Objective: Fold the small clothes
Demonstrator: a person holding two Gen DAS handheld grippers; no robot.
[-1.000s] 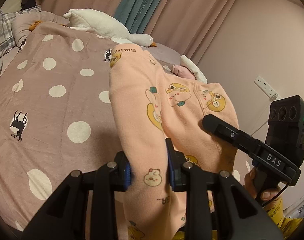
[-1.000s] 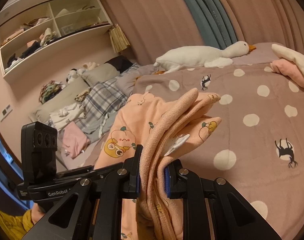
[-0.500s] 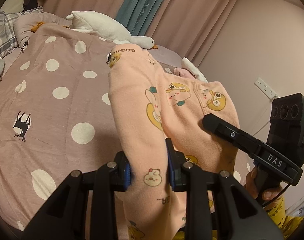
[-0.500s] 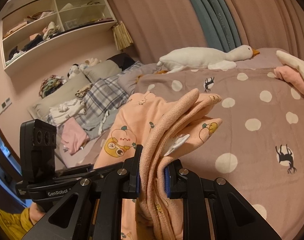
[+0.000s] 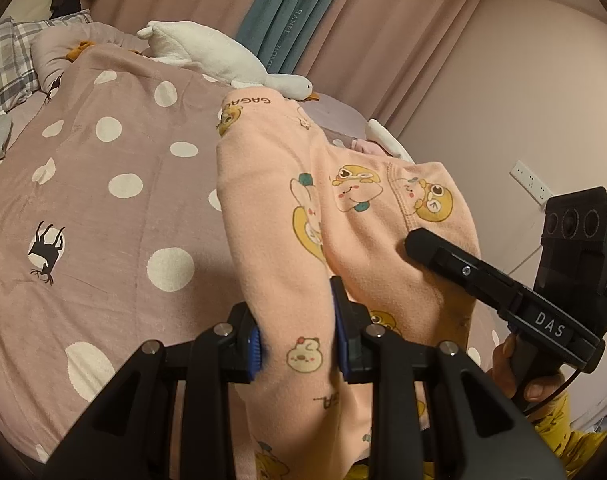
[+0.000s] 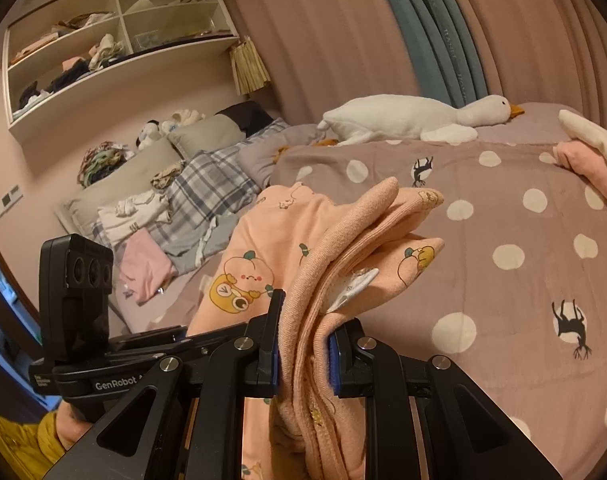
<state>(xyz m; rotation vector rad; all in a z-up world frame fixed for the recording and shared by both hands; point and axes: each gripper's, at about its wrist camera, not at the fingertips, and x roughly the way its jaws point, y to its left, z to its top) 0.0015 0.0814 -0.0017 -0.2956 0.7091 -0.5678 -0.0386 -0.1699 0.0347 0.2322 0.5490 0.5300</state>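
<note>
A small peach garment printed with cartoon animals hangs in the air above the bed, stretched between both grippers. My left gripper is shut on one bunched edge of it, blue pads pressing the cloth from both sides. My right gripper is shut on the other edge, where several folded layers and a white label stick out past the fingers. In the left wrist view the right gripper reaches in from the right against the garment. The left gripper's body shows low at the left of the right wrist view.
Below lies a mauve bedspread with white dots and black deer. A white plush goose rests along the far edge by the curtains. Folded pink and white clothes sit at the right. Pillows and loose laundry pile at the head, under wall shelves.
Both views have drifted slightly across the bed, with a slight roll in the right one. The garment stays gripped the same way in both grippers.
</note>
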